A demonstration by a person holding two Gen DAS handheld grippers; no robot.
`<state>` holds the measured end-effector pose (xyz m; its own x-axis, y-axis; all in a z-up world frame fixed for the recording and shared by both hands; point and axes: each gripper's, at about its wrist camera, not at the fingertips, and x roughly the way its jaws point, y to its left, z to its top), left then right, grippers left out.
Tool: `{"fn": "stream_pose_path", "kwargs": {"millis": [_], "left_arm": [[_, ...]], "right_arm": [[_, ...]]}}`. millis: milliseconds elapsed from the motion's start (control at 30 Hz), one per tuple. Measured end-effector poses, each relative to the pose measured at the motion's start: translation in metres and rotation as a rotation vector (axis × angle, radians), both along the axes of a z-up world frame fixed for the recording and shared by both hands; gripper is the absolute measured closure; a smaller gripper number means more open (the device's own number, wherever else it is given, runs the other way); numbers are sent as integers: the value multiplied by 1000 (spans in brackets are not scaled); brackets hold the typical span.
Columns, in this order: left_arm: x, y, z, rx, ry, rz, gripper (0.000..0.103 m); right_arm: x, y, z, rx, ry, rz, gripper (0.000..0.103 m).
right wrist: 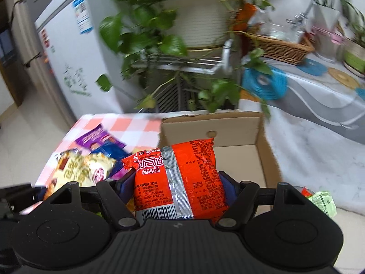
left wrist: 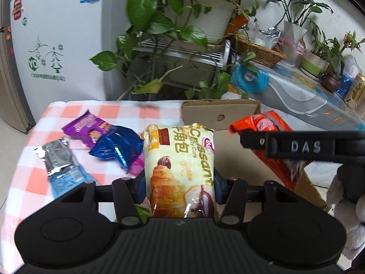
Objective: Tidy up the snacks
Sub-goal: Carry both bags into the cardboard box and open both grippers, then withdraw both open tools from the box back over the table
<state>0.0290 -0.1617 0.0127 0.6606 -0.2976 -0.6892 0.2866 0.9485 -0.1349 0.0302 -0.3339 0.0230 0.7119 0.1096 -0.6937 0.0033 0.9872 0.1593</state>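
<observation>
Left wrist view: the left claw [left wrist: 180, 180] grips a croissant pack [left wrist: 180, 162] left of the cardboard box [left wrist: 230, 114], above the table [left wrist: 127, 111].

Right wrist view: the right claw [right wrist: 180, 182] clamps an orange noodle packet [right wrist: 180, 178] over the box; likely next, lower and release it inside.

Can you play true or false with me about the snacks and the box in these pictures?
1. The left gripper holds a yellow croissant pack. True.
2. The right gripper is empty. False: it is shut on an orange noodle packet.
3. The cardboard box is closed with its lid down. False: it is open on top, and its inside shows.
4. A purple snack pack lies on the checked tablecloth. True.
5. The blue snack pack is inside the box. False: it lies on the tablecloth beside the purple one.
</observation>
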Motion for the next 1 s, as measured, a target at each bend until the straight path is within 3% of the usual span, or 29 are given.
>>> {"fn": "stream_pose_path", "kwargs": {"millis": [567, 633, 733, 1000], "left_arm": [[6, -65, -16, -50, 55, -104, 50], [6, -68, -17, -62, 62, -108, 38], [3, -66, -12, -61, 34, -112, 29], [2, -45, -4, -36, 9, -86, 24]], "right_arm": [[9, -22, 1, 53, -7, -79, 22], [9, -24, 0, 53, -6, -97, 20], [9, -29, 1, 83, -11, -111, 17], [11, -24, -1, 92, -15, -94, 14]]}}
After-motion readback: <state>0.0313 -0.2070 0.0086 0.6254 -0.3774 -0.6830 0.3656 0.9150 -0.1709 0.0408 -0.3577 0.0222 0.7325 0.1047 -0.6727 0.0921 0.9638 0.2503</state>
